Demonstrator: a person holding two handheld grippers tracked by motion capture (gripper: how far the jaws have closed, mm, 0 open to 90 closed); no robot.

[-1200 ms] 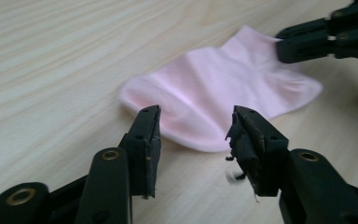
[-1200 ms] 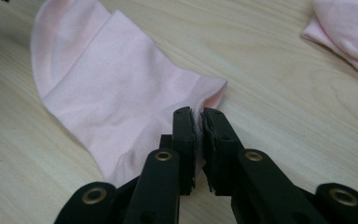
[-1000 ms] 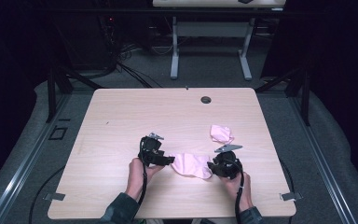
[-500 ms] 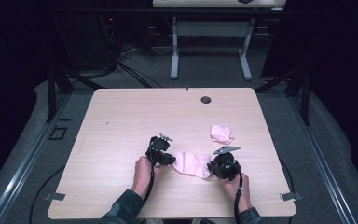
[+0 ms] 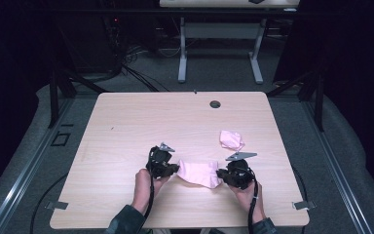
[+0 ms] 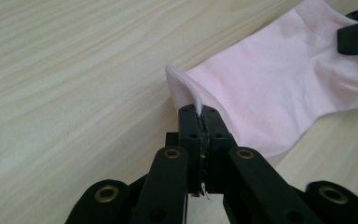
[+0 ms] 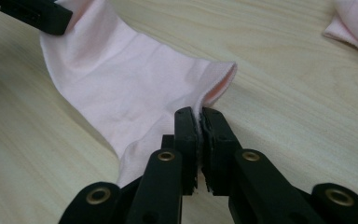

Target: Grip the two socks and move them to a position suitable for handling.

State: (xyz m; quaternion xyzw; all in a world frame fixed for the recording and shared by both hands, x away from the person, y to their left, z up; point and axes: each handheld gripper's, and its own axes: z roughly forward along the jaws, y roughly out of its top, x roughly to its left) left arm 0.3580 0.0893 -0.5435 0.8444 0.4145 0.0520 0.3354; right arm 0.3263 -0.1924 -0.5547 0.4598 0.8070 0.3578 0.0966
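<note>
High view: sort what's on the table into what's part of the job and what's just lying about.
In the job:
- flat sock, pinched at both ends
- left gripper, shut on its edge
- right gripper, shut on the other end

Lying about:
- bunched sock, untouched on the table
- round hole near the far edge
</note>
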